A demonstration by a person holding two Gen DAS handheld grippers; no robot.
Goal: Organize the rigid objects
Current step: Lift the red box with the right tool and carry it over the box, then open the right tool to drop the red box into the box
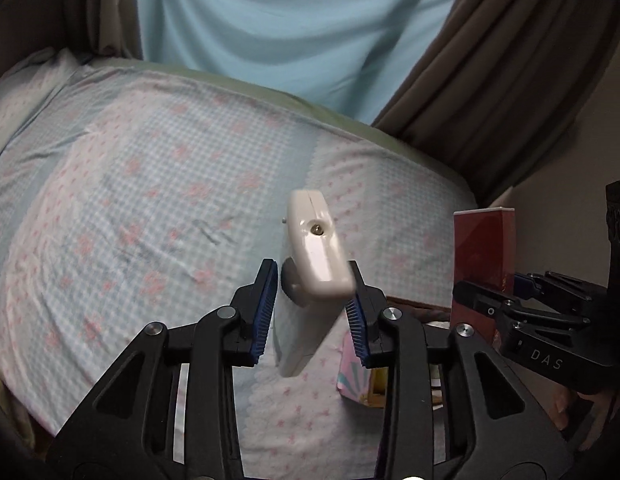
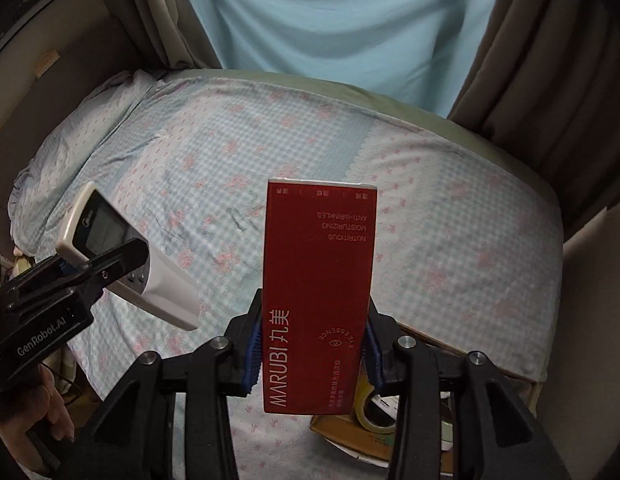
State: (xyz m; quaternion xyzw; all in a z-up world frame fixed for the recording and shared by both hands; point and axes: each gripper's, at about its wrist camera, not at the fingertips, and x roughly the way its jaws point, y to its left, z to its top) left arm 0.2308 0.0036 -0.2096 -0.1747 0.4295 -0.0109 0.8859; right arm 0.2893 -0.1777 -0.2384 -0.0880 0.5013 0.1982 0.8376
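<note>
My right gripper (image 2: 311, 344) clamps a red MARUBI eye-essence box (image 2: 317, 292) reading "NUTRITIOUS MOISTURIZING ANTI-WRINKLES". My left gripper (image 1: 311, 312) pinches a white air-conditioner remote (image 1: 315, 256) above the bed (image 1: 130, 200).

The white remote (image 2: 126, 256), with a grey screen and small buttons, hangs tilted above the bed, screen end up and away. The red box (image 2: 317, 292), printed MARUBI in white, stands upright in the air, its lettering upside down.

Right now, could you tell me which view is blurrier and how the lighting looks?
Left wrist view: the white remote is motion-smeared and the bed sheet soft. Right wrist view: sharper, the red box lettering legible. Both dim, with fisheye bending at the edges.
</note>
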